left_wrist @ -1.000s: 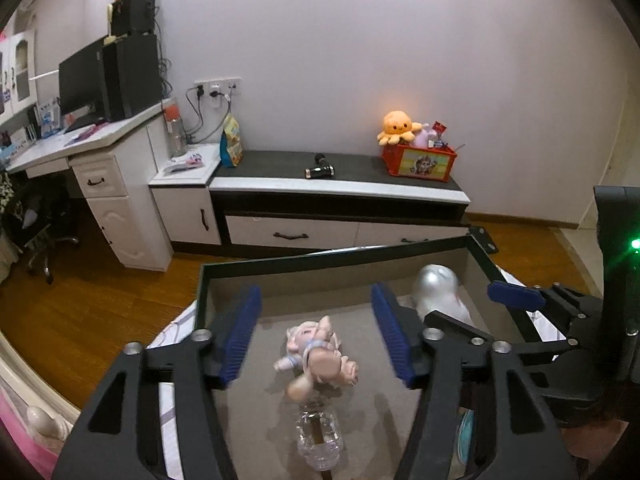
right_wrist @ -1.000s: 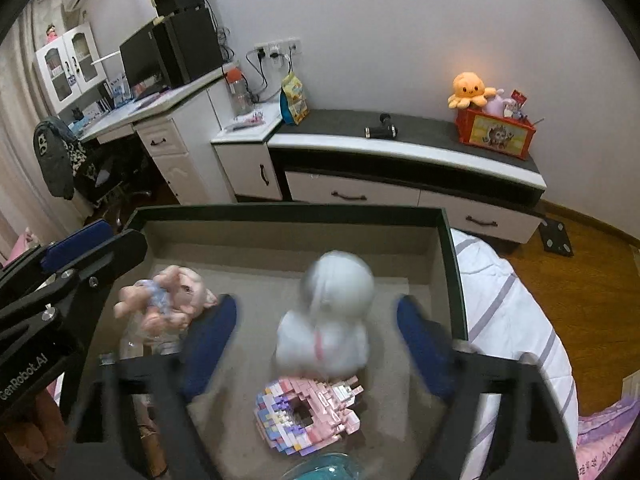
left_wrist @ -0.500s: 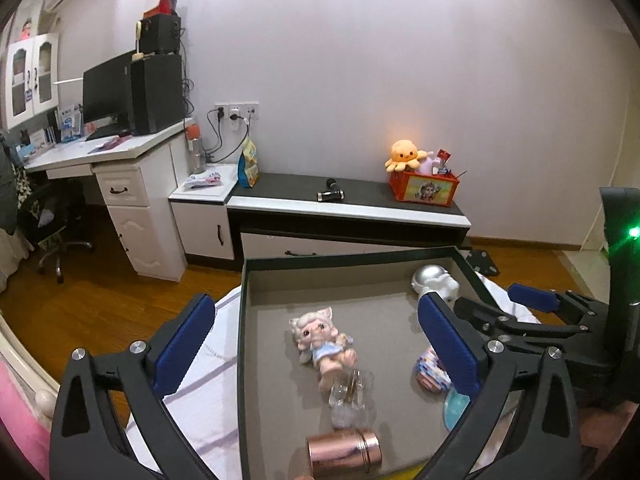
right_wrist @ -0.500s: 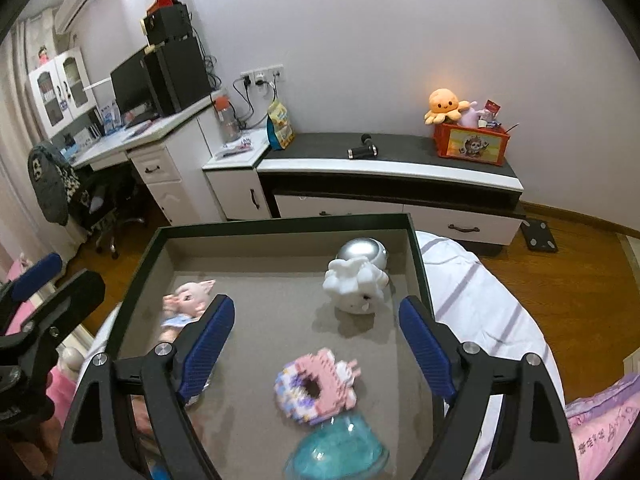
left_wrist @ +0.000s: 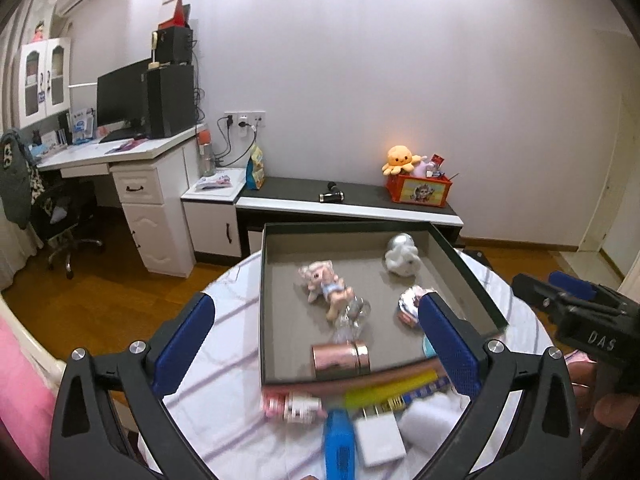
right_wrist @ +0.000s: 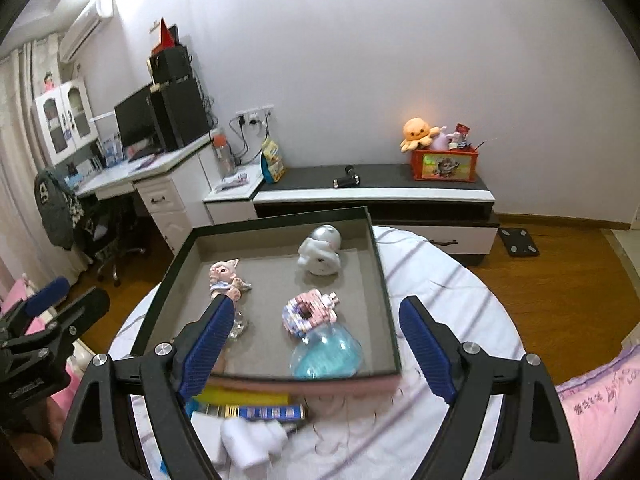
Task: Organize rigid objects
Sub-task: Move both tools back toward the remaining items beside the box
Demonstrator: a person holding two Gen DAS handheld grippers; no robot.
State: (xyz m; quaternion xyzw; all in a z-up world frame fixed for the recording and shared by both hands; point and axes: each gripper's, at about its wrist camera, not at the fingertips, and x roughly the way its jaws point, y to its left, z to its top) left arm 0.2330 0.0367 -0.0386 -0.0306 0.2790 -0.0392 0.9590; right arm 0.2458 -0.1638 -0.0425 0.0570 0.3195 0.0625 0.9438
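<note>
Now between picks | left gripper (left_wrist: 316, 338) and right gripper (right_wrist: 316, 344) both open, empty, before tray (left_wrist: 464, 268); next: grasp loose yellow stick (left_wrist: 390, 394) just outside tray's near rim

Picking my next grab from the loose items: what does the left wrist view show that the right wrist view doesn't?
Only the left wrist view shows the copper tin lying in the tray's near end and a blue tool on the table. Only the right wrist view shows the whole teal dome and the block donut unobstructed. Both show the tray, pink doll, white figure, yellow bar, and both claws, left claw and right claw, open and empty.
</note>
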